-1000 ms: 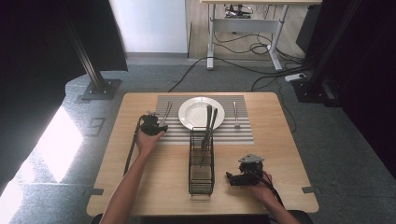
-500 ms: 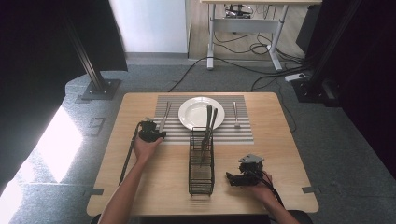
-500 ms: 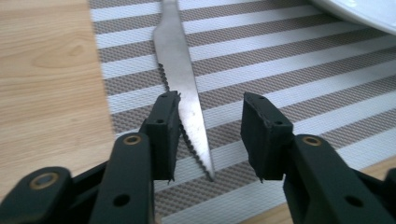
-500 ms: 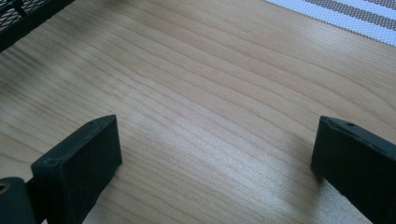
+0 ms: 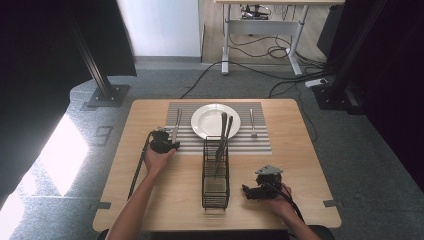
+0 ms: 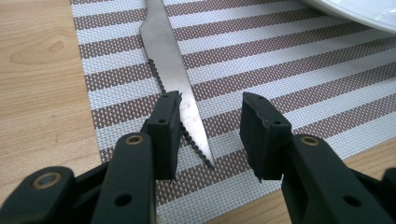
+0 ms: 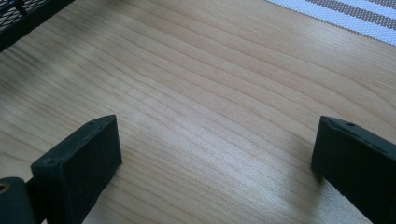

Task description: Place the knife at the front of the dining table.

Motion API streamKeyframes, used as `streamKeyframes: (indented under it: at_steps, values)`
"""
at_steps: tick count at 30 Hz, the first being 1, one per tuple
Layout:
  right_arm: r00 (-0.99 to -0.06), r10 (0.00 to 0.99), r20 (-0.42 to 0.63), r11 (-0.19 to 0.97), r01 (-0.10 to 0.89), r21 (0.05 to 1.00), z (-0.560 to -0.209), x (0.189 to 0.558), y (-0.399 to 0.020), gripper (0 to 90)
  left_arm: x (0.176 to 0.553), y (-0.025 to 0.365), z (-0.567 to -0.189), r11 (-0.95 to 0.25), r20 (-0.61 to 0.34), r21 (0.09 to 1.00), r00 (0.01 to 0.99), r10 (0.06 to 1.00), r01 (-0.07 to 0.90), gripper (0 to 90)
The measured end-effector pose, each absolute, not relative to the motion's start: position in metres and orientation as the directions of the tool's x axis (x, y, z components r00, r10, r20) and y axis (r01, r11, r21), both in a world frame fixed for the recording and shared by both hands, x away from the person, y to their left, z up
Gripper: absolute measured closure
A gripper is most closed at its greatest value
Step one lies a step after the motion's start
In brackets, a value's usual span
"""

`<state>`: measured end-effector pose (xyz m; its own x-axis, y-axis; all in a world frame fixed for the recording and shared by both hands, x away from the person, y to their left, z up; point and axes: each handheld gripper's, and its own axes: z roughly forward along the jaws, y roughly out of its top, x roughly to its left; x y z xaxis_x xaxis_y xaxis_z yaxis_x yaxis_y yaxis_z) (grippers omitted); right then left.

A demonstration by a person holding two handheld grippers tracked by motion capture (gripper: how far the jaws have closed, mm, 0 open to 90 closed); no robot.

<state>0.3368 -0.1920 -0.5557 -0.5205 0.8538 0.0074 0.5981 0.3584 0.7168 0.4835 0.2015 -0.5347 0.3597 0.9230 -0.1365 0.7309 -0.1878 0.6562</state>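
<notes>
A serrated table knife (image 6: 170, 70) lies on the striped placemat (image 6: 289, 60), left of the white plate (image 5: 215, 121). My left gripper (image 6: 211, 98) is low over the blade's tip. Its jaws have just been closing. The tip lies between them beside the left jaw, and the pads do not press on it. From above, the left gripper (image 5: 162, 141) sits at the mat's left edge by the knife (image 5: 176, 125). My right gripper (image 7: 215, 140) stands open over bare wood, with nothing between its jaws. It rests at the near right, seen as the right gripper (image 5: 250, 190) in the high view.
A black wire cutlery basket (image 5: 216, 175) stands between the hands, with two utensils (image 5: 223, 132) leaning out over the plate. A fork (image 5: 252, 122) lies on the mat right of the plate. The basket's corner (image 7: 23, 14) shows in the right gripper view.
My left gripper has drawn back slightly toward the near edge beside the knife. The right hand has not moved.
</notes>
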Motion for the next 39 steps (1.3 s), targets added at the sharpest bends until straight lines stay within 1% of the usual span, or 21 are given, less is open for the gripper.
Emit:
streamKeyframes:
  at_steps: [11,13,16,20,26,39]
  values:
    - [-0.524,0.851,0.008,0.361,0.597,0.717,-0.556,0.337,-0.192,1.2,0.483,0.202,-0.535,-0.182,-0.145,0.662,0.362,0.921,0.727,56.5]
    - [-0.525,0.851,0.008,0.361,0.597,0.717,-0.556,0.337,-0.192,1.2,0.482,0.204,-0.532,-0.189,-0.139,0.664,0.367,0.92,0.723,56.1]
    - [-0.525,0.851,0.009,0.361,0.597,0.716,-0.556,0.337,-0.193,1.2,0.477,0.209,-0.522,-0.181,-0.137,0.692,0.373,0.918,0.699,55.6]
    - [-0.526,0.851,0.009,0.361,0.597,0.716,-0.556,0.337,-0.193,1.2,0.467,0.217,-0.511,-0.155,-0.171,0.723,0.391,0.904,0.673,50.8]
    - [-0.525,0.851,0.008,0.361,0.597,0.716,-0.556,0.337,-0.193,1.2,0.453,0.221,-0.501,-0.151,-0.179,0.754,0.422,0.889,0.639,43.9]
    - [-0.528,0.849,0.009,0.364,0.596,0.716,-0.556,0.337,-0.193,1.2,0.403,0.223,-0.485,-0.173,-0.181,0.793,0.496,0.849,0.585,38.7]
